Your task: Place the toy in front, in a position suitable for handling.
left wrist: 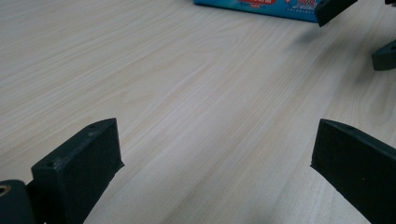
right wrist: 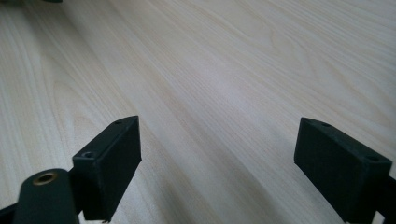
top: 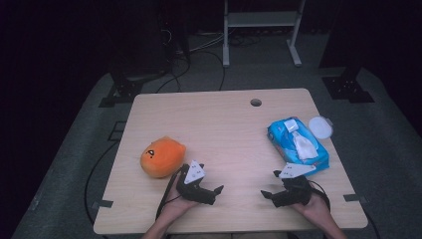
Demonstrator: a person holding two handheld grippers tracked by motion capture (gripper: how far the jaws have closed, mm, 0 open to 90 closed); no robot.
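High view: both grippers, left point(top: 215, 191) and right point(top: 267, 195), rest on the worktop point(top: 224, 129), fingers apart, empty; orange plush point(top: 162, 157) and wipes pack point(top: 297, 145) untouched beyond them.

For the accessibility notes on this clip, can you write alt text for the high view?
A person's two hands rest at the near edge of a light wooden table, each holding a black two-jaw gripper, the left gripper and right gripper both open and empty, jaws facing each other. An orange plush toy lies beside the left hand; a blue wet-wipes pack and a round white lid lie beyond the right.
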